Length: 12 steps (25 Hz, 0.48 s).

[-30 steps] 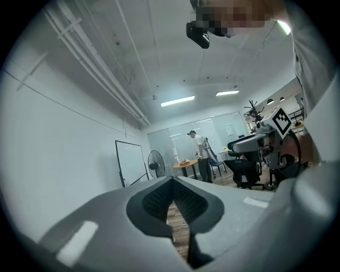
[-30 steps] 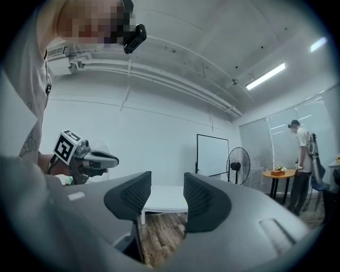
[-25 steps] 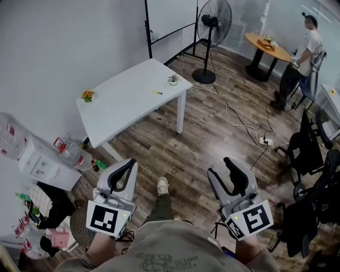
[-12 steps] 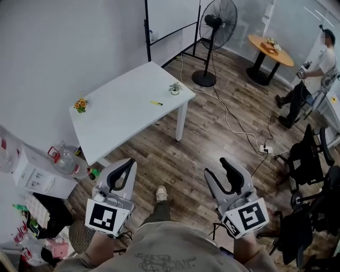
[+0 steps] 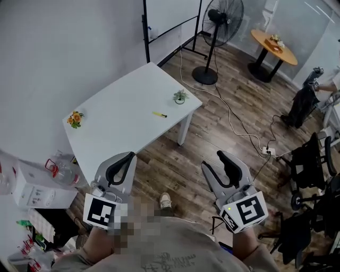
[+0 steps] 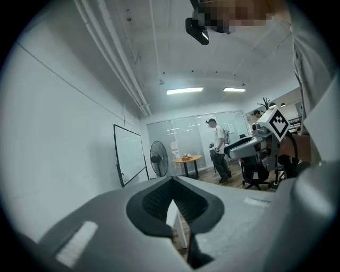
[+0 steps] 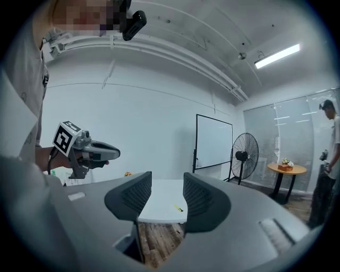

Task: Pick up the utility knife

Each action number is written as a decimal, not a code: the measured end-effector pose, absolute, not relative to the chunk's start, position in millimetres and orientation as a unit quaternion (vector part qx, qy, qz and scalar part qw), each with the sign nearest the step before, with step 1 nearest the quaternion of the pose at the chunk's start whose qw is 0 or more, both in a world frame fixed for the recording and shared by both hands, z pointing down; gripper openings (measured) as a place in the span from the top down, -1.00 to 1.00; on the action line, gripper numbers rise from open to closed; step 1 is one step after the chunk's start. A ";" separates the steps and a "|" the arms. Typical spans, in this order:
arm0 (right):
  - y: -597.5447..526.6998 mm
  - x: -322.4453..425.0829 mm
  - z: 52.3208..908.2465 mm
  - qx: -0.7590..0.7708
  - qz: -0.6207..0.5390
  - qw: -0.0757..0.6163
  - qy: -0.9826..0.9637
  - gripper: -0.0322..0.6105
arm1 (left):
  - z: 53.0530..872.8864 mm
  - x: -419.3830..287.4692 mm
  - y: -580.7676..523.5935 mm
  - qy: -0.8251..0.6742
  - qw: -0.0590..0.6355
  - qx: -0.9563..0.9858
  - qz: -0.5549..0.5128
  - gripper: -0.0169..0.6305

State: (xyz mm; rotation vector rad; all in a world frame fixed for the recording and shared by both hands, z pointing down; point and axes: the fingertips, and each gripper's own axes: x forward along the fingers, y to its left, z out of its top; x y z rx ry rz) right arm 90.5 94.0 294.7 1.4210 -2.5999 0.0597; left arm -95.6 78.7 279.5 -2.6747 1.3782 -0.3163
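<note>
The utility knife (image 5: 159,114), a slim yellow thing, lies flat on the white table (image 5: 122,127), towards the table's end nearest the fan and a little in from its front edge. Just past it, by the table's corner, stands a small potted plant (image 5: 180,96). At the table's opposite end, close to the wall, sits a bunch of orange flowers (image 5: 74,118).

The person stands well back from the table on the wooden floor (image 5: 212,133), one gripper in each hand, both held low in front of the body and well apart from the knife. The left gripper (image 5: 128,156) has its jaws pressed together at the tips, with nothing between them. The right gripper (image 5: 214,160) has its jaws spread, a clear gap between the ribbed pads; through that gap its own view shows the table top and the knife far off, nothing held.

Beyond the table's plant corner stands a pedestal fan (image 5: 223,18), with a whiteboard (image 5: 170,16) against the wall behind the table. A white cable (image 5: 234,117) trails across the floor from near the fan. Further from the table than the fan is a round wooden table (image 5: 273,45).
</note>
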 end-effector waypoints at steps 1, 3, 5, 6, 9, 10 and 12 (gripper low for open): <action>83.9 86.4 294.8 0.478 0.020 0.090 -0.874 0.24 | 279.3 -98.5 68.3 0.453 0.060 -0.883 -0.104 0.95; 67.5 80.7 297.7 0.480 0.022 0.093 -0.872 0.24 | 281.0 -102.3 50.8 0.450 0.061 -0.885 -0.103 0.95; 54.3 74.6 304.1 0.480 0.030 0.099 -0.871 0.24 | 285.0 -106.8 36.3 0.449 0.054 -0.886 -0.102 0.95; 48.6 70.9 307.2 0.478 0.034 0.103 -0.872 0.24 | 286.8 -109.6 29.9 0.449 0.050 -0.886 -0.103 0.95; 33.5 64.1 314.2 0.476 0.039 0.111 -0.872 0.24 | 291.0 -116.2 13.9 0.445 0.049 -0.887 -0.108 0.95; 28.7 63.9 315.9 0.477 0.039 0.113 -0.871 0.24 | 292.2 -117.6 9.1 0.445 0.050 -0.888 -0.109 0.95; 18.9 65.0 318.4 0.480 0.041 0.115 -0.869 0.24 | 294.2 -118.8 -0.6 0.444 0.051 -0.888 -0.108 0.95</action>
